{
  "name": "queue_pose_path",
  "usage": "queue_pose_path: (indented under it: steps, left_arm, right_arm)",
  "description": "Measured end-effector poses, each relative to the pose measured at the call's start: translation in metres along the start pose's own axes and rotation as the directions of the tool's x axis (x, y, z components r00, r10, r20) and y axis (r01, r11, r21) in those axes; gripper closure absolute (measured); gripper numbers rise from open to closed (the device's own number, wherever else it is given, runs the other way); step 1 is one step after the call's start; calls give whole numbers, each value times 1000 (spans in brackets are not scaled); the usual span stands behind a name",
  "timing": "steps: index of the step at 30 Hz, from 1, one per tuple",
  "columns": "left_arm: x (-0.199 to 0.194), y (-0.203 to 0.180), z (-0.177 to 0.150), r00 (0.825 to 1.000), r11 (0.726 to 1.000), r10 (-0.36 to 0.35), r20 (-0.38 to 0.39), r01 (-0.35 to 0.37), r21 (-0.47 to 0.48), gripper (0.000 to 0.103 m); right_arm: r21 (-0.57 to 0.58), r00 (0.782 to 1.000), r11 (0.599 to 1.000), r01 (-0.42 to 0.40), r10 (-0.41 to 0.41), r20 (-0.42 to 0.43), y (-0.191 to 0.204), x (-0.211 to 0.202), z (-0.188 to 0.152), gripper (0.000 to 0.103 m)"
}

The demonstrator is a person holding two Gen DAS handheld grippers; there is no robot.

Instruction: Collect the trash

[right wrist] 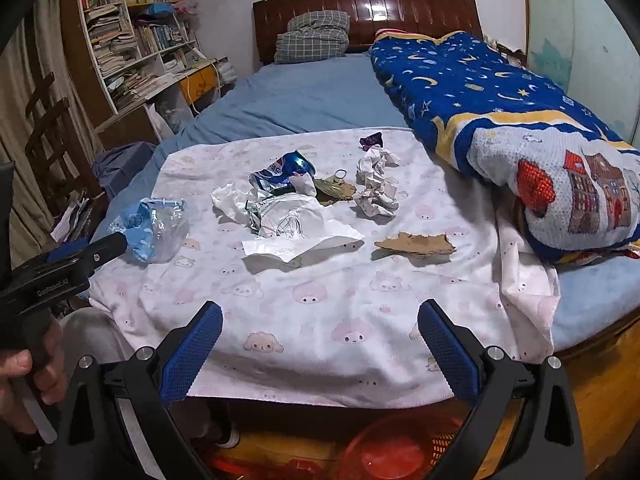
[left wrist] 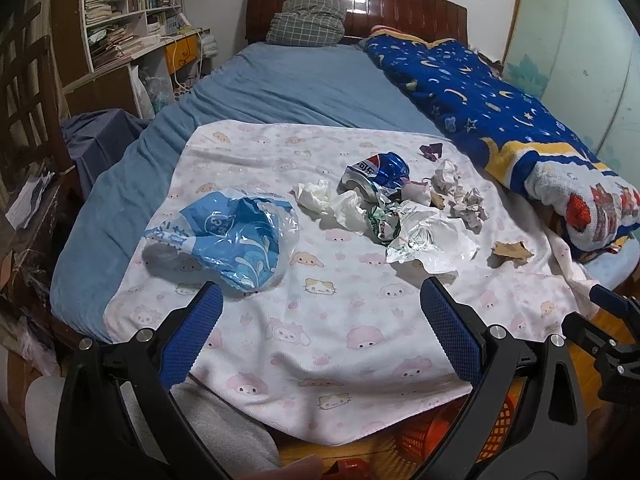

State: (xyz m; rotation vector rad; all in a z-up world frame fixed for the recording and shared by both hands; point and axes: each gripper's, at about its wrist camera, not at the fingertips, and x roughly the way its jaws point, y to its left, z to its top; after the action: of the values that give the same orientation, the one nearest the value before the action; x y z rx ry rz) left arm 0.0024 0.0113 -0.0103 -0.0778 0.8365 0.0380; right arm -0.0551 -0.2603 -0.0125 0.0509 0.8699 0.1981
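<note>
Trash lies in a loose cluster on a pink-print cloth spread over the near end of the bed; nothing collected yet by the look of it. Items: blue plastic bag at the left of the cloth, apart from the rest; crushed soda can at the far side of the pile, touching crumpled tissue and a flat white wrapper; paper balls to the right; torn cardboard piece near right, lying alone; small purple scrap farthest back. An orange basket sits on the floor below the near bed edge, the likely bin. Left gripper hovers over the near cloth, fingers spread wide, holding nothing, with the blue bag just beyond its left finger. Right gripper likewise spread wide and empty, short of the pile. Judged step: first pick. Suggest the left gripper take the bag, since it is nearest and isolated; pinch a raised fold, not the flat film, which will slip and collapse. Right gripper suits the cardboard: come in low along the cloth to catch an edge without bunching fabric. Leave the can until the tissue around it is cleared, or it may drag neighbours.
</note>
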Motion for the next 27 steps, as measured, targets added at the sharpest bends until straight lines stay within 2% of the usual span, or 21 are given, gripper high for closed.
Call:
queue_pose_path:
  steps: [5, 10, 14, 17, 22, 25, 27]
  left_arm:
    - [1, 1, -1, 1000, 1000, 6, 2, -6, 2, 5]
    - [3, 2, -1, 1000, 1000, 11, -1, -11, 4, 5]
    - [5, 3, -2, 1000, 1000, 15, -3, -15, 6, 5]
    - [9, 4, -3, 1000, 1000, 12, -13, -12, 2, 5]
    - [18, 5, -5, 999, 1000, 7, -31, -7, 2, 5]
    - [23, 6, -5, 999, 1000, 4, -42, -4, -4, 5]
    - [25, 6, -4, 999, 1000, -4, -47, 3, -9, 5]
  right_arm:
    - [14, 1000, 1000, 25, -25, 9, -4, 3, 2, 7]
    - [30, 1000, 1000, -8, 8, -5, -11, 14, 9, 7]
    - [-16, 1000, 1000, -18, 18, 3, -9, 31, 23, 7]
    - [-63, 1000, 998, -15, 16, 14, -13, 55, 47, 7]
    - [-91, 999, 995, 40, -41, 0, -28, 104, 88, 7]
    - [-95, 997, 993, 68, -71, -29, -36, 135, 105, 15]
    - [-93, 995, 993, 73, -79, -59, -42, 159, 115, 16]
